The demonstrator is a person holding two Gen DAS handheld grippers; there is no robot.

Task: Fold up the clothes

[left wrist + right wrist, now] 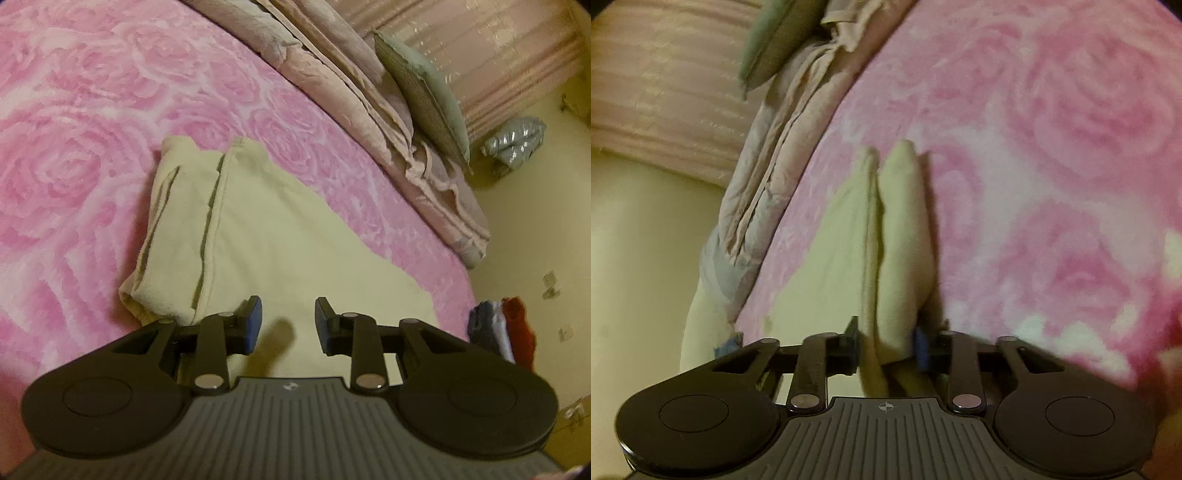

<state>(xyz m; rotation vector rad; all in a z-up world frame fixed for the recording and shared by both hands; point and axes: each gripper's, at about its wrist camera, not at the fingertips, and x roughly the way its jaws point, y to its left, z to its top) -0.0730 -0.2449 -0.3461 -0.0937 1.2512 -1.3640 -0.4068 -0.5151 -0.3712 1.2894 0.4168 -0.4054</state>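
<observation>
A cream garment (258, 240) lies on the pink rose-patterned bed cover (74, 147), its left side folded over in layered edges. My left gripper (289, 321) hovers over the garment's near part, open, with only flat cloth showing in the gap between its blue-padded fingers (253, 325). In the right wrist view the same cream garment (897, 240) runs away from me as a thick folded ridge. My right gripper (887, 345) is shut on the near end of that ridge, with a pad against each side of the cloth.
Folded beige-pink quilts (332, 92) and a green cushion (424, 103) are stacked along the bed's far edge, also seen as quilts (768, 166). A small pile of red, white and blue clothes (502, 328) sits at the bed's right edge. A silvery bundle (517, 140) lies on the floor.
</observation>
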